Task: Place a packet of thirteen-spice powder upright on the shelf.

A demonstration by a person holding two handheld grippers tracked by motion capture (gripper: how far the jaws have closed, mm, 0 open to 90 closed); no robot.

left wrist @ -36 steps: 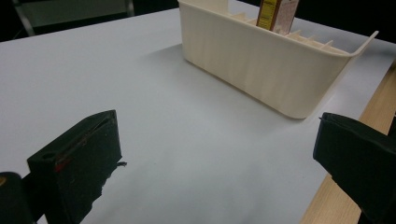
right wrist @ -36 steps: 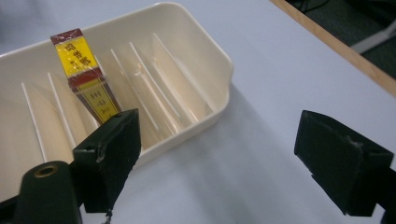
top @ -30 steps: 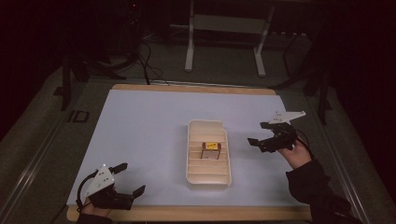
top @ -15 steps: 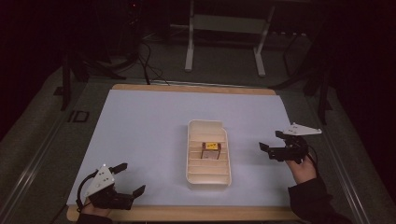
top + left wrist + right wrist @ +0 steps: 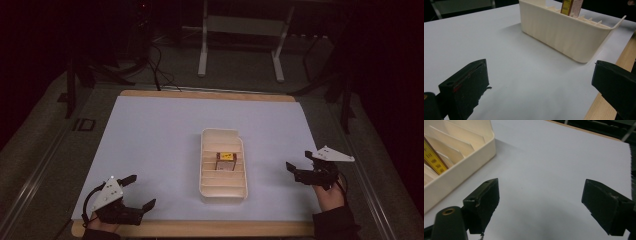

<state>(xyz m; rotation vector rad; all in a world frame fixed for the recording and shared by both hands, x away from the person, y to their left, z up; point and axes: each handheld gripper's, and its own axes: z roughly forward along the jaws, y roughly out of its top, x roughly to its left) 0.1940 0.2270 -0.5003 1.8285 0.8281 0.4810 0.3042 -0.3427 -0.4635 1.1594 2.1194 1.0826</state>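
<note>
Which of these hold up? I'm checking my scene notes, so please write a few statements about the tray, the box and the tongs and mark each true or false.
1. The box stands in a slot of the tray. True.
2. The right tongs grip the box. False: they are open, apart from the tray, with nothing between the jaws.
3. The left tongs are open near the front edge of the table. True.
4. The tray lies at the far left corner of the table. False: it sits near the middle, toward the front.
5. Every slot of the tray is filled. False: the other slots that show are empty.
</note>
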